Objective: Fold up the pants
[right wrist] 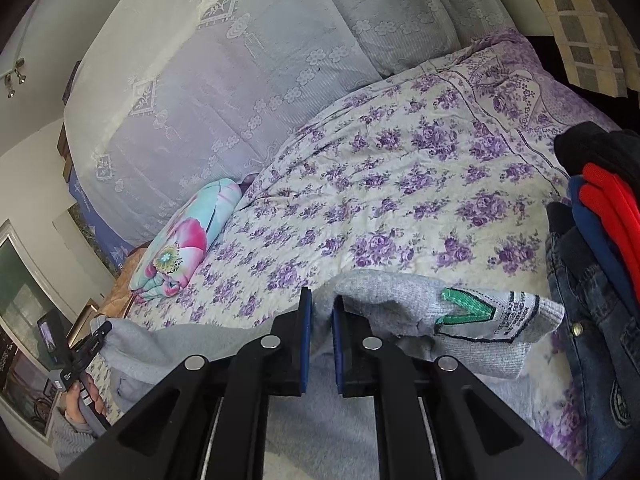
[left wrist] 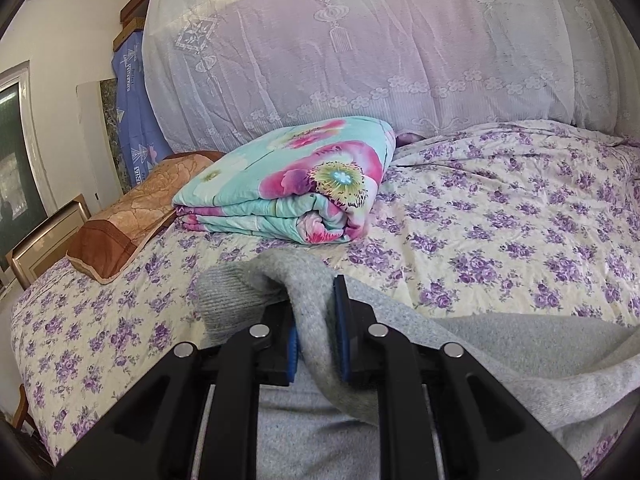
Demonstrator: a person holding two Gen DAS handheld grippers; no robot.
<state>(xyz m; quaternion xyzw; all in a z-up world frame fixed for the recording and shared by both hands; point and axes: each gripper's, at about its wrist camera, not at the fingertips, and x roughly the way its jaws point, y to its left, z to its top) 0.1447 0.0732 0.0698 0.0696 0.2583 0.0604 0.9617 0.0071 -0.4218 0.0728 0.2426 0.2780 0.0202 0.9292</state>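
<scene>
Floral bedspread (left wrist: 500, 220) carries grey pants (left wrist: 312, 320), pinched by both left gripper (left wrist: 314, 320) and right gripper (right wrist: 322, 316); legs run off frame.

Soft matt grey knit cloth pants (left wrist: 500, 344), crinkled purple-flowered cotton bedspread (left wrist: 500, 220), sheer white lace cover (left wrist: 360, 60), matt black plastic fingers (right wrist: 348, 344)
</scene>
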